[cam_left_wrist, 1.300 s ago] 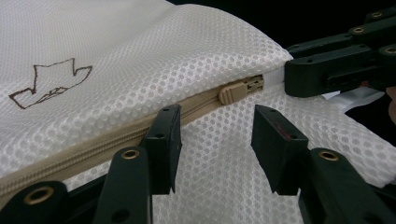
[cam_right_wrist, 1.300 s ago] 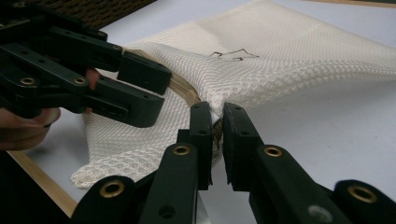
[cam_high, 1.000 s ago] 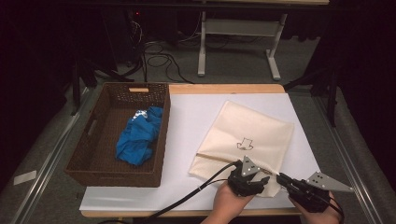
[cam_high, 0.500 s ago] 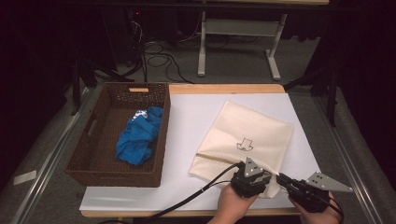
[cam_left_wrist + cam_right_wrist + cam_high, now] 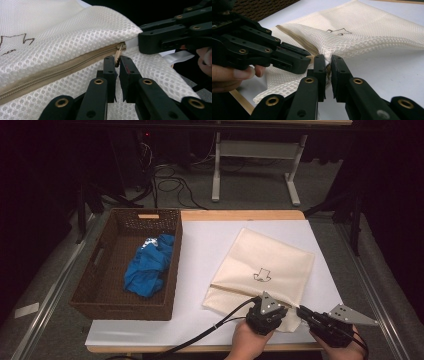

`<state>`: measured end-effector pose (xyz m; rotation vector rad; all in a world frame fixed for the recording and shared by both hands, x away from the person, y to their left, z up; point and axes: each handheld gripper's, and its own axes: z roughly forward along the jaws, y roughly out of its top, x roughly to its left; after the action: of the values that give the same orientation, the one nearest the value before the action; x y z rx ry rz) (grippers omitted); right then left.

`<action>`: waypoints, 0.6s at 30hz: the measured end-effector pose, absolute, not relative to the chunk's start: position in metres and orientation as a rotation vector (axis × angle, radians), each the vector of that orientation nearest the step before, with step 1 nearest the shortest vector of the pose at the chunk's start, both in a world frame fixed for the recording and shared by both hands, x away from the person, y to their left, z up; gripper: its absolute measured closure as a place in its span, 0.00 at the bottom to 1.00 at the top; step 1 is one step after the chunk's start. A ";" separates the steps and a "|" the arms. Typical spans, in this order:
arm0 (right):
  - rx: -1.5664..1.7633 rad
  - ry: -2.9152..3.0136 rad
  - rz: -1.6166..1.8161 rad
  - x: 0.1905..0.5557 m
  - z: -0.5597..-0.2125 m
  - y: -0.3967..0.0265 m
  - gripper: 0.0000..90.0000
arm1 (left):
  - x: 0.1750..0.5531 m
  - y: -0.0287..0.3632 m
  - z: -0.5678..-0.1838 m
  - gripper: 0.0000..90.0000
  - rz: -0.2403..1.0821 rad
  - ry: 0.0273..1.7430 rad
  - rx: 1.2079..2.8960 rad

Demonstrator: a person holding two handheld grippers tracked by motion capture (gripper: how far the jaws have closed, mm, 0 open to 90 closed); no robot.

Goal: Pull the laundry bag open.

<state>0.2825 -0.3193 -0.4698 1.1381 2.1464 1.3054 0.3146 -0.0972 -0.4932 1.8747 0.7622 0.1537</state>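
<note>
A cream mesh bag (image 5: 265, 265) with a small dark drawing lies on the white sheet (image 5: 205, 245). Its tan zipper (image 5: 62, 71) runs along the near edge. My left gripper (image 5: 116, 60) is shut on the zipper pull (image 5: 120, 50) at the bag's near right corner. Right beside it, my right gripper (image 5: 327, 65) is shut on the mesh at that same corner. From above, the left gripper (image 5: 282, 314) and right gripper (image 5: 301, 311) meet tip to tip at the table's front edge, each held in a hand.
A dark wicker basket (image 5: 176, 255) stands at the left with a crumpled blue cloth (image 5: 147, 265) in it. Bare white sheet separates basket and bag. A cable (image 5: 210, 330) trails left from my left gripper. A table frame (image 5: 250, 155) stands on the floor beyond.
My left gripper has shifted slightly right, closer to the bag's corner and my right gripper. The right gripper, bag and basket hold their places.
</note>
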 end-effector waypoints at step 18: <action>1.145 2.153 1.297 0.283 -0.470 -0.318 0.94 | 0.318 -0.103 -0.491 0.96 0.149 0.754 1.861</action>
<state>0.2825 -0.3182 -0.4702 1.1452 2.1533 1.2971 0.3176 -0.1031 -0.4905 1.8608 0.7537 0.1491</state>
